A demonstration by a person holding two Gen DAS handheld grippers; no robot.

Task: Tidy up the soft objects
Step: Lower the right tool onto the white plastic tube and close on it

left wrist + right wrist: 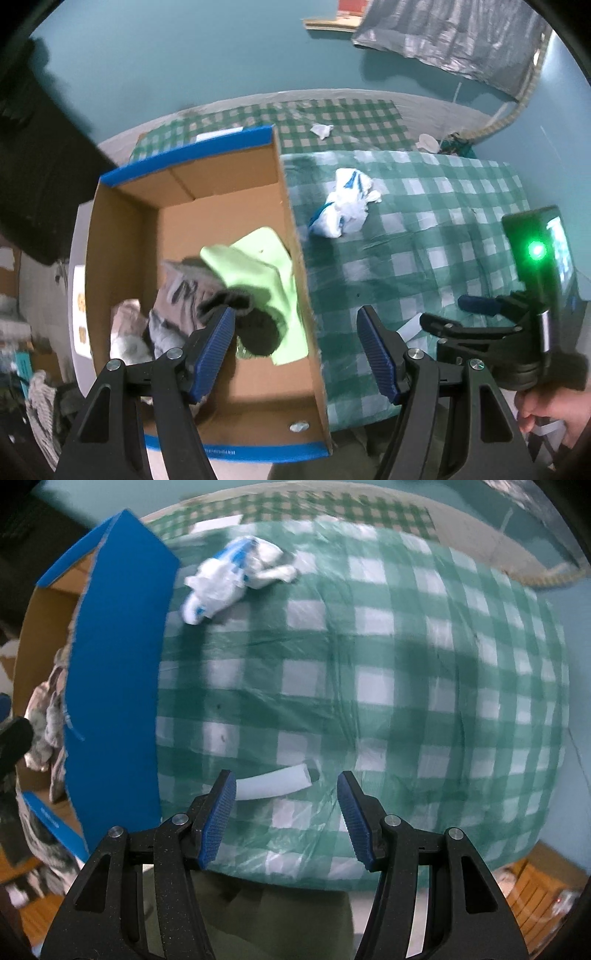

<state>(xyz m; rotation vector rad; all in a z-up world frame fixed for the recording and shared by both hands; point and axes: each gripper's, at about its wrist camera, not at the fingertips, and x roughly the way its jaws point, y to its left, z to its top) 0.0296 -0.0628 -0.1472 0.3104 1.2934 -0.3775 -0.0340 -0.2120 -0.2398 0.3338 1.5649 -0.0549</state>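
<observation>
Box [110, 229]: green cloth [258, 266], grey garment [184, 291], dark sock [255, 332] are seen already inside.
Left out: white-blue bundle [232, 578] on checked cover [406, 664], beside box; foam strip [273, 777].
Left gripper [295, 354]: spread, empty, held over the box's right wall.
Right gripper [286, 819]: spread, empty.
Progress: judged mostly done.

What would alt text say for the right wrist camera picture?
An open right gripper hovers over a green checked tablecloth, a white foam strip just beyond its fingertips. A crumpled white-and-blue bag lies farther off, beside a blue-walled cardboard box holding fabric.
</observation>
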